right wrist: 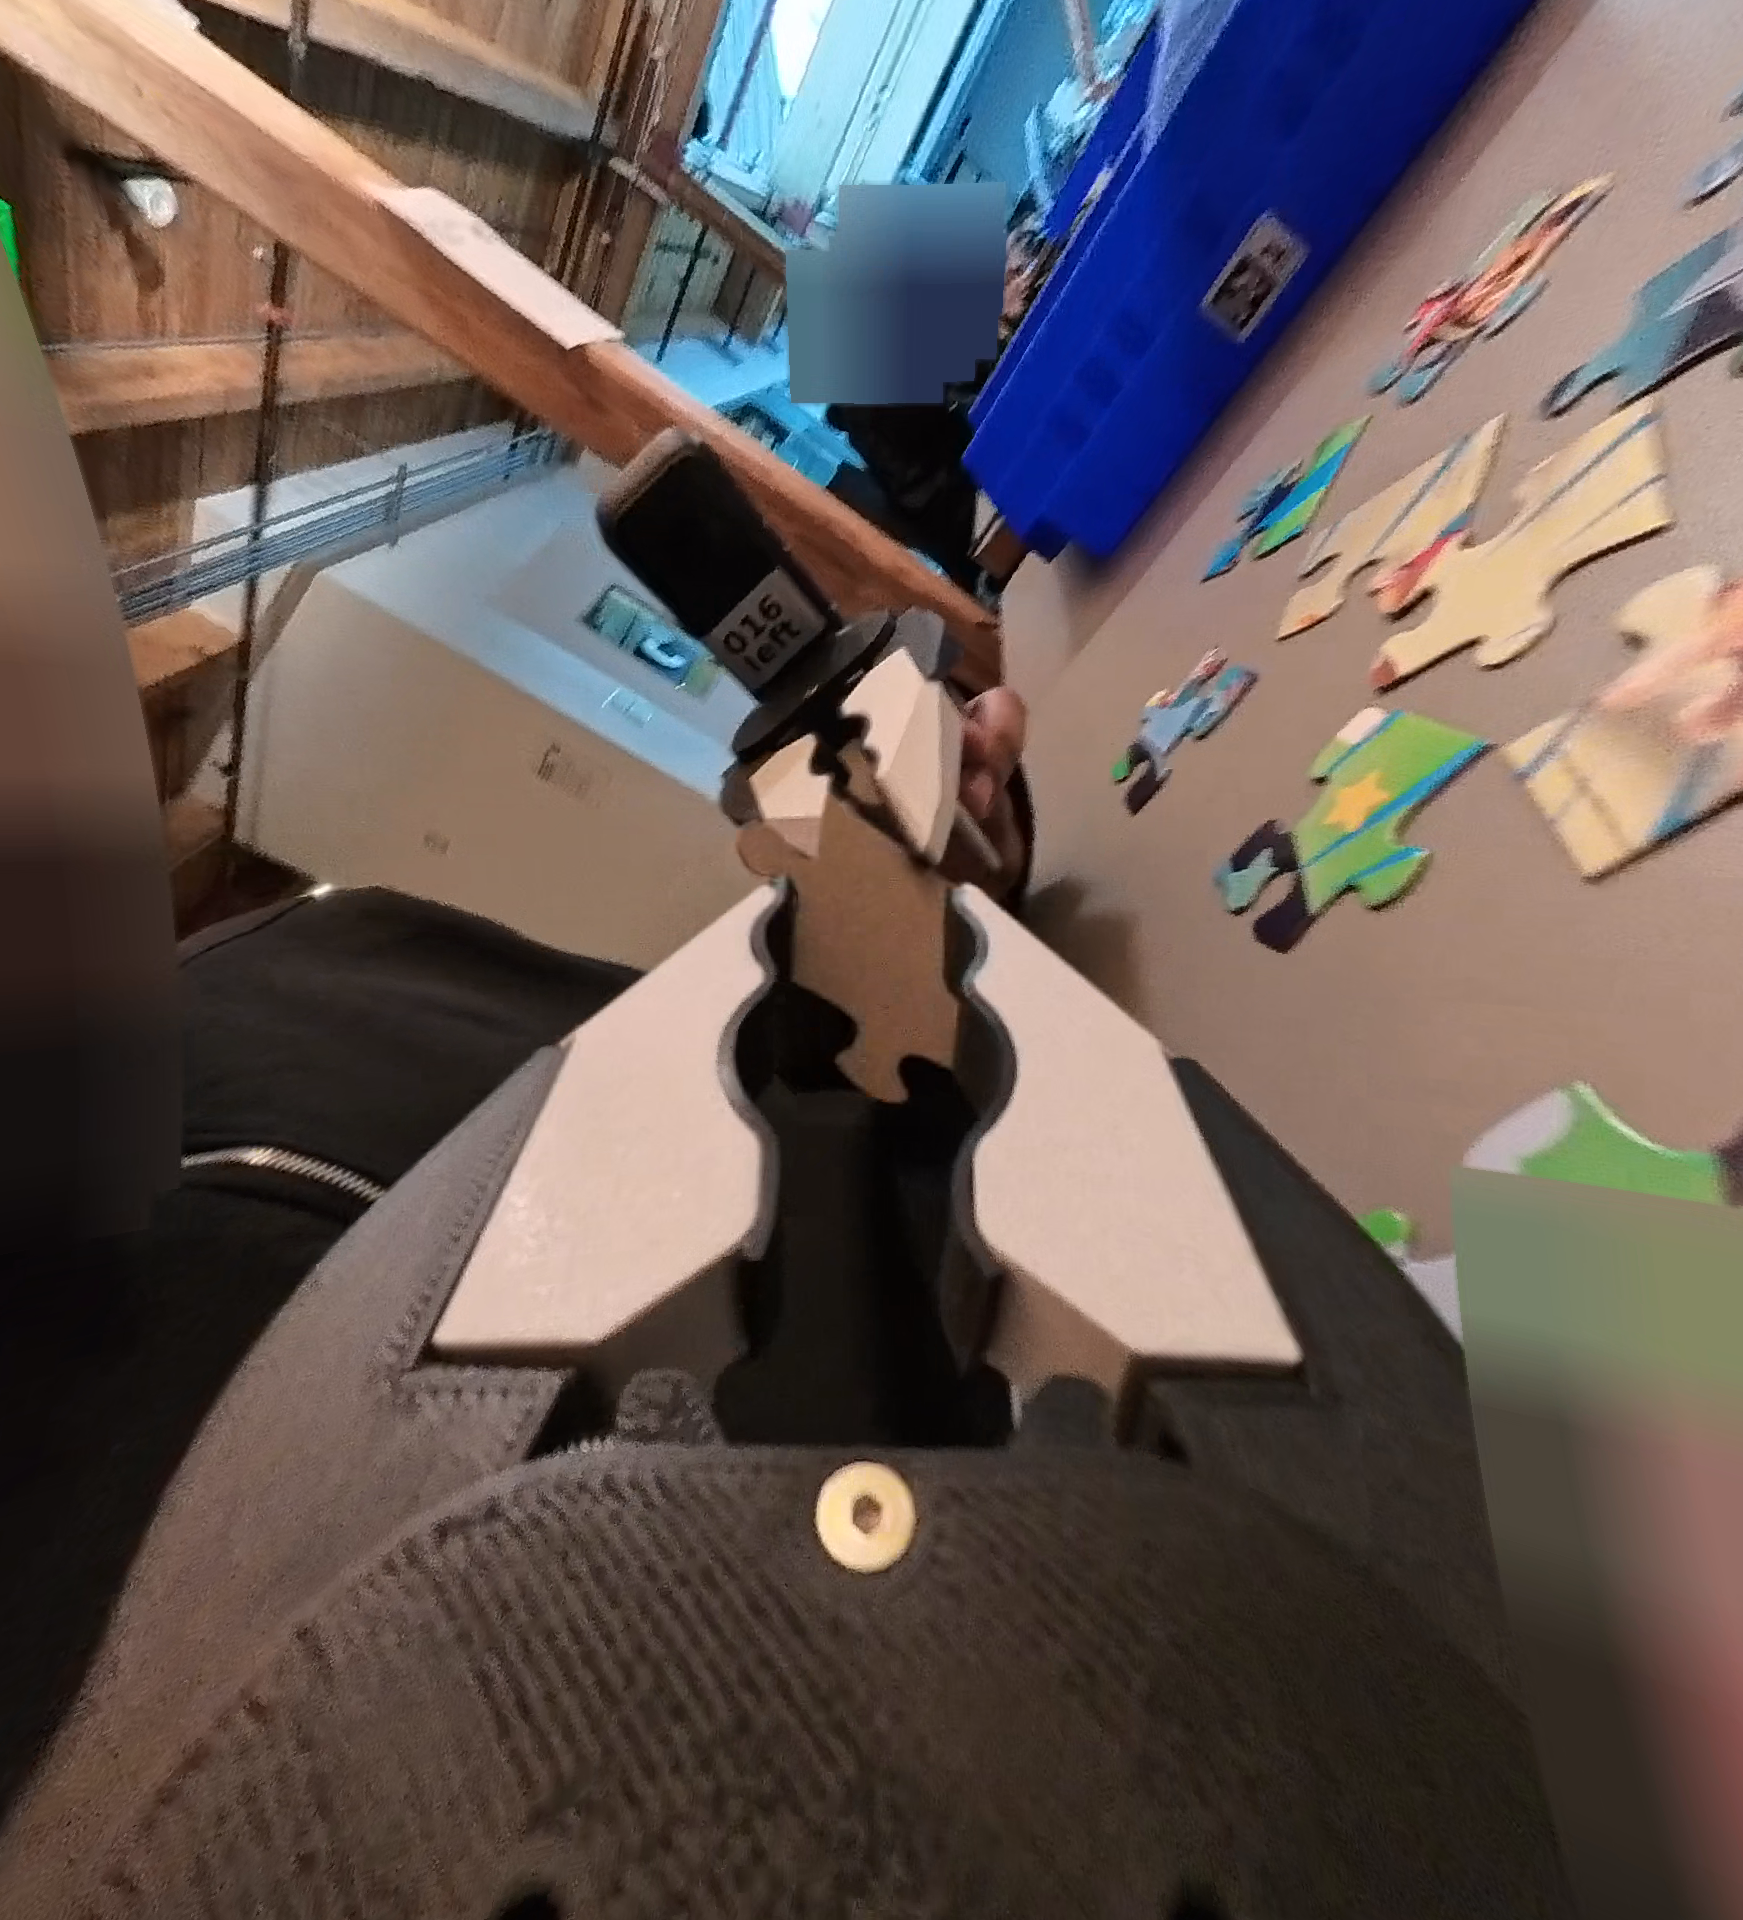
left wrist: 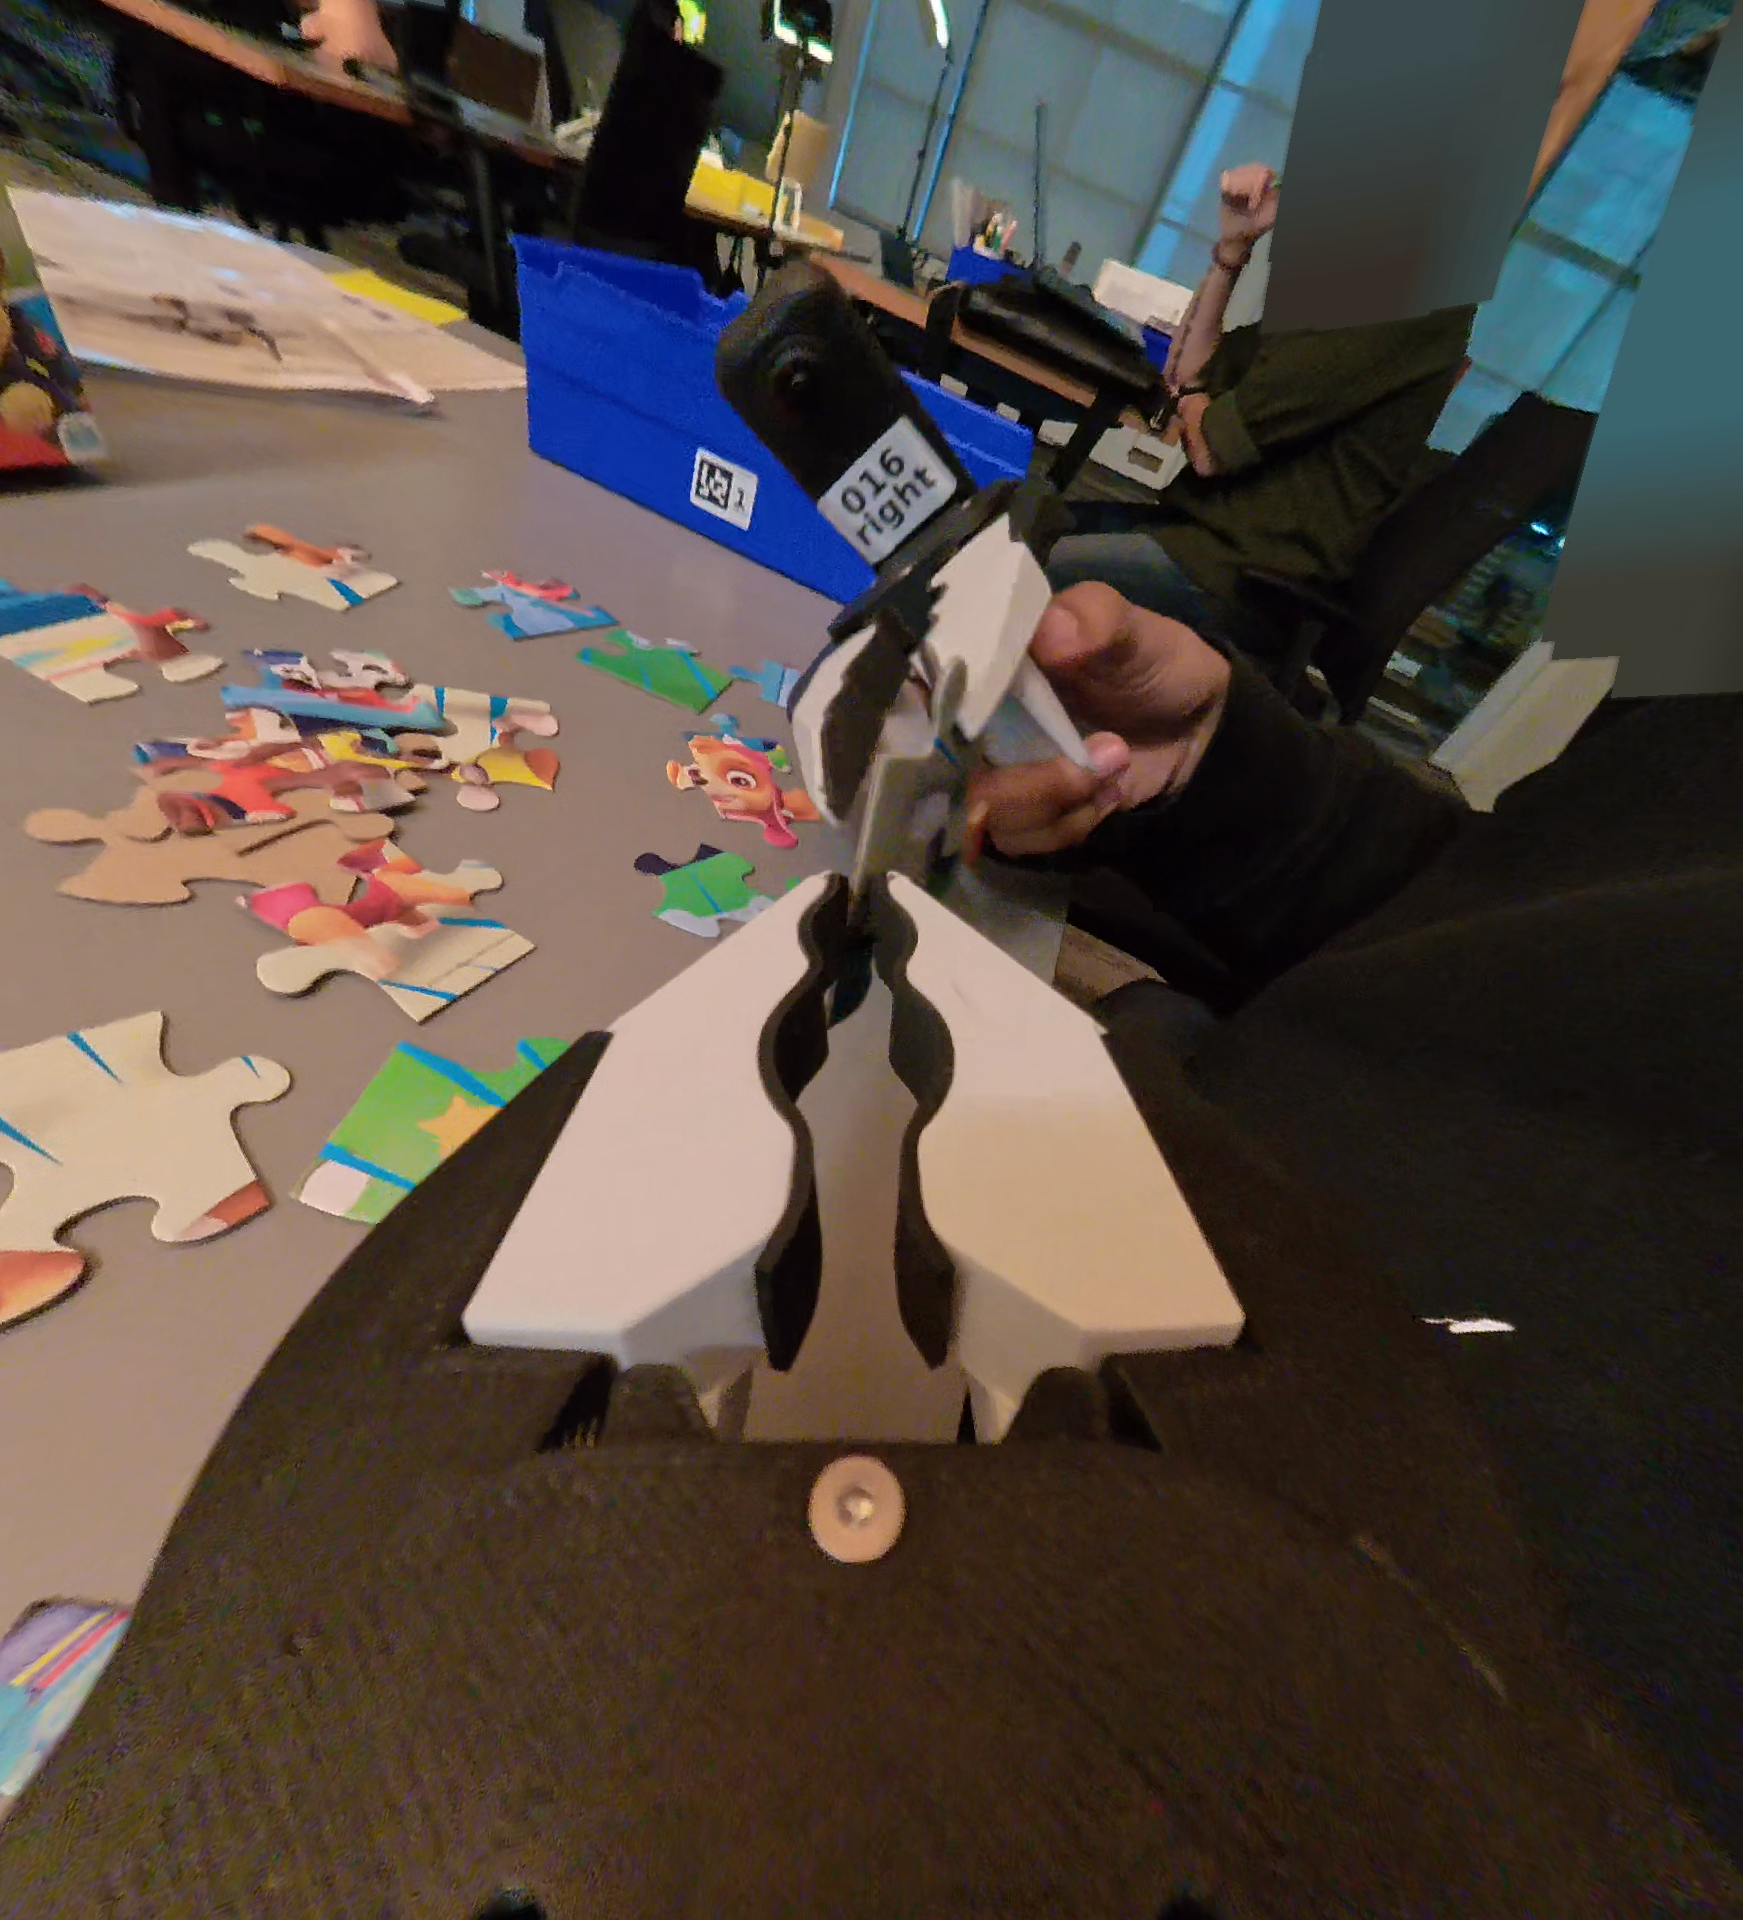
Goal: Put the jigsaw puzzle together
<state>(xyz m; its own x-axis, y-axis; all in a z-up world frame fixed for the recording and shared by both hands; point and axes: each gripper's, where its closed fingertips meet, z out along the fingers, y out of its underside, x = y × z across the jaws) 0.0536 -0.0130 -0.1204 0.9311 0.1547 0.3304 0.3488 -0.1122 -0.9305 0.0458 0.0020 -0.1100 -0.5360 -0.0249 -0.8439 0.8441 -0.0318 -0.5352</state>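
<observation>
Puzzle piece point(right wrist: 872, 935), brown cardboard back (knobbed), upright

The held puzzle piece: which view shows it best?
The right wrist view: the puzzle piece shows its broad brown back between both grippers. The left wrist view shows only its thin edge, mostly hidden.

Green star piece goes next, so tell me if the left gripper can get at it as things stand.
Probably not yet: the left gripper is shut on a puzzle piece held in mid-air. The green star piece lies uncovered nearby.
</observation>
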